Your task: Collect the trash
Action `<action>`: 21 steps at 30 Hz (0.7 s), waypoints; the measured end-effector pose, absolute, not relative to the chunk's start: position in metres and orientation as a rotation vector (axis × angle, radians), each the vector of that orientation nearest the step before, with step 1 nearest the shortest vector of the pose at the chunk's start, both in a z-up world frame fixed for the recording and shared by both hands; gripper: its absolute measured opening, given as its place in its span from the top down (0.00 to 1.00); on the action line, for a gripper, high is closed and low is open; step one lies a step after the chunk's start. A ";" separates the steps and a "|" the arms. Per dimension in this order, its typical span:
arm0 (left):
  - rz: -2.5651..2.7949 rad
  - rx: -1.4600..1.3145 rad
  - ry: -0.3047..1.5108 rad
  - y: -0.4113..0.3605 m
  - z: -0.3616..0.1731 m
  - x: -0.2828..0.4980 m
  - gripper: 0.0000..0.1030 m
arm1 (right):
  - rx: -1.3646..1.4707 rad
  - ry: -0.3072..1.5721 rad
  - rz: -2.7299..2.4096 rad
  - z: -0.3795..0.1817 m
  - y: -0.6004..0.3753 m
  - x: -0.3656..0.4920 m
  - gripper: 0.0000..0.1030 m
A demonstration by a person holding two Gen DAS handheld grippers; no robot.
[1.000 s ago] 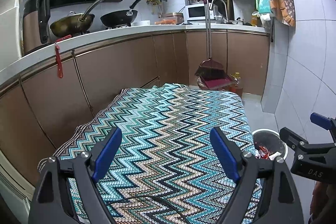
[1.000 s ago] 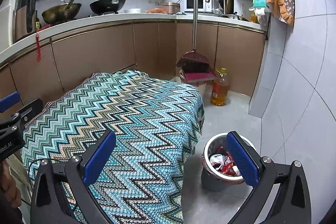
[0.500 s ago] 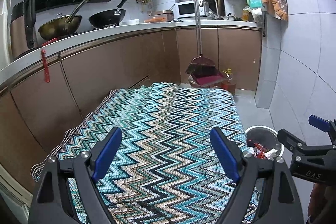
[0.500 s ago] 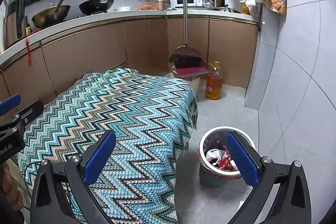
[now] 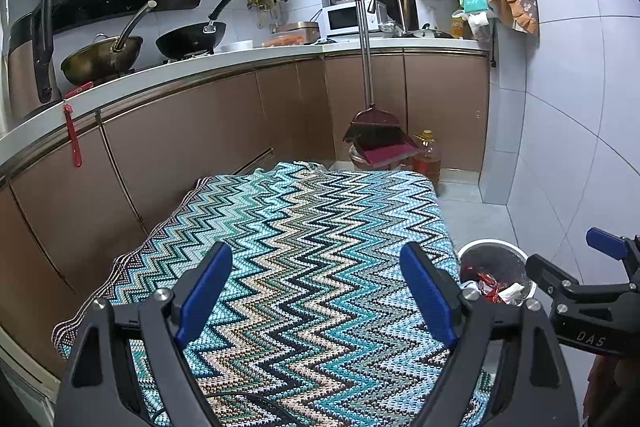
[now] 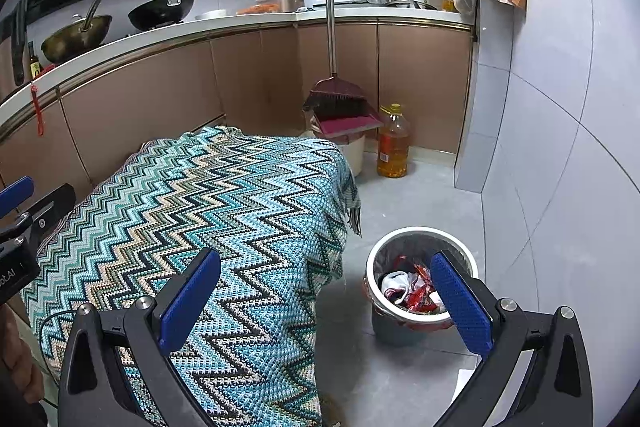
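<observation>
A round metal trash bin [image 6: 420, 291] stands on the floor right of the table and holds red and white wrappers [image 6: 412, 293]. It also shows in the left wrist view [image 5: 496, 271]. My left gripper [image 5: 316, 291] is open and empty above the table with the zigzag cloth [image 5: 312, 227]. My right gripper [image 6: 324, 295] is open and empty, over the table's right edge and beside the bin. It shows at the right edge of the left wrist view [image 5: 580, 287]. No loose trash shows on the cloth [image 6: 208, 207].
Brown cabinets and a white counter [image 5: 200, 67] run behind and left of the table. A broom and red dustpan [image 6: 340, 111] and an oil bottle [image 6: 394, 143] stand in the far corner. A tiled wall [image 6: 560, 147] bounds the right. A black cable [image 5: 248, 399] lies on the cloth's near edge.
Both grippers have pulled back and risen a little, so the table and bin look smaller and farther away. Both stay open and empty.
</observation>
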State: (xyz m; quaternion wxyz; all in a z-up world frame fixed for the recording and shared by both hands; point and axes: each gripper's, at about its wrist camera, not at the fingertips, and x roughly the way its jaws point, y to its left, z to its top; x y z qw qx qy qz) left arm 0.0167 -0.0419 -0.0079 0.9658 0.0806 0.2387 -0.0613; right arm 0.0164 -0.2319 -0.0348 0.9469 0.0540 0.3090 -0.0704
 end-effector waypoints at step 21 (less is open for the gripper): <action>-0.118 0.163 0.514 -0.037 -0.011 0.023 0.17 | 0.100 0.635 -0.150 -0.036 -0.225 0.020 0.00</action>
